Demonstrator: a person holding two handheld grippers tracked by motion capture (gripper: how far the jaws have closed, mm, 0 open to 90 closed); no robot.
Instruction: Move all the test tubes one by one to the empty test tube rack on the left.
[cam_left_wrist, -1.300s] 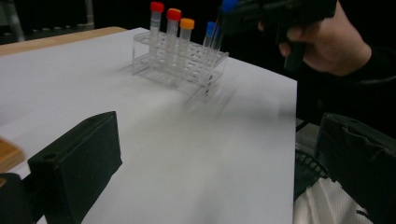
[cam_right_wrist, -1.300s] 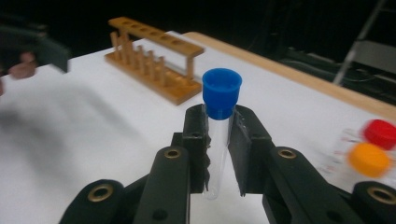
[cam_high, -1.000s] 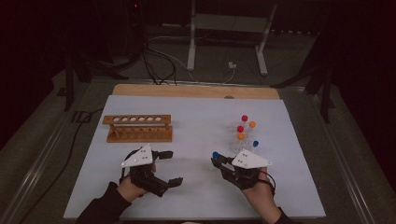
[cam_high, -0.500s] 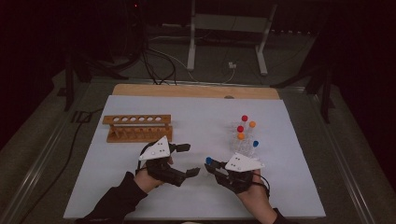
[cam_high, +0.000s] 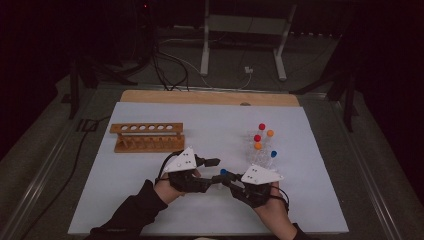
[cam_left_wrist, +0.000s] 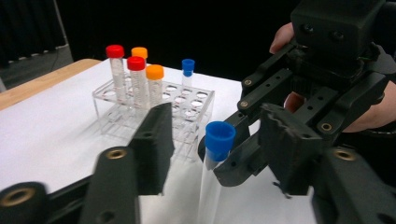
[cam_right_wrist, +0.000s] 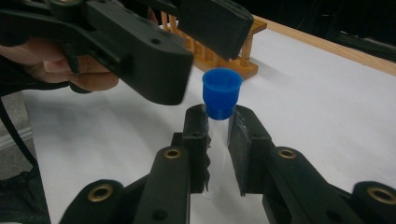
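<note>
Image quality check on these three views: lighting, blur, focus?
High view: dim, surroundings nearly black, only the white table lit, soft. Left gripper view: its own jaws are blurred up close, the clear rack is sharper, the blue-capped tube has a washed-out body. Right gripper view: blue cap in focus, left gripper above it blurred, wooden rack soft.

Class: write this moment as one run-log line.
right gripper: shut on blue-capped tube | left gripper: open around it | handover pending

Right gripper (cam_right_wrist: 217, 140) with its two black jaws clamped on a clear tube (cam_right_wrist: 217, 154) topped by a blue cap (cam_right_wrist: 221, 92). Left gripper (cam_right_wrist: 140, 32), jaws apart, just above and beside the cap. Behind, a wooden tube rack (cam_right_wrist: 224, 58) on the white tabletop (cam_right_wrist: 317, 102).
</note>
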